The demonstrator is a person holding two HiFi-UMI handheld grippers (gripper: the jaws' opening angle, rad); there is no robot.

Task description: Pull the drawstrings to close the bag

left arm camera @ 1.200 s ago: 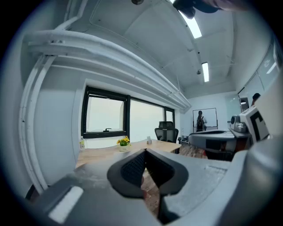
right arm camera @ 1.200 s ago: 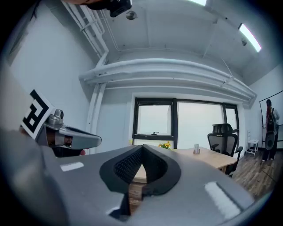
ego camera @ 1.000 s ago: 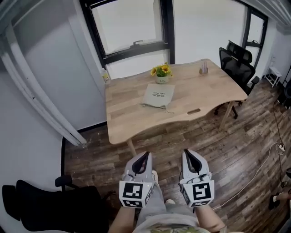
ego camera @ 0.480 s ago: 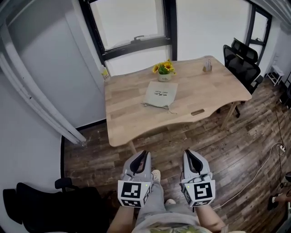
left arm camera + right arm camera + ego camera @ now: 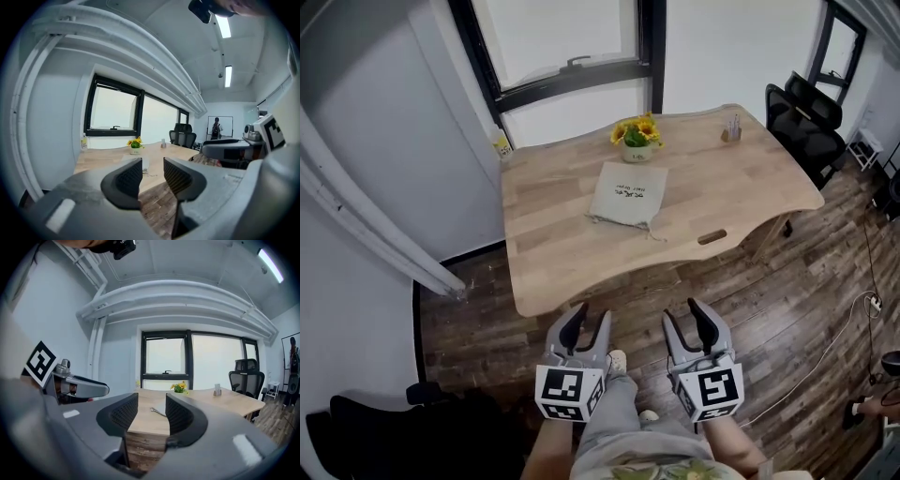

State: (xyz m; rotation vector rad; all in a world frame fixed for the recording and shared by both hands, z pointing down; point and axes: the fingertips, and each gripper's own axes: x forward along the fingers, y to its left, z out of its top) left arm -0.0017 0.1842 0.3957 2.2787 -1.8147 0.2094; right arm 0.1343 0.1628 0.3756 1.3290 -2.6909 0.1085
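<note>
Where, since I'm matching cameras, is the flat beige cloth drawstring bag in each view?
Head view: flat beige cloth drawstring bag on the wooden table, before the pot of yellow flowers.
Left gripper view: a pale sliver beyond the empty, just-opened jaws of the left gripper, below the flowers.
Right gripper view: its edge and cord beyond the empty, just-opened jaws of the right gripper, below the flowers.
Shared landmark: the flowers.

An office — wooden desk (image 5: 562, 216), black swivel chair (image 5: 811, 117), and, seemingly, a distant whiteboard (image 5: 227, 124).
</note>
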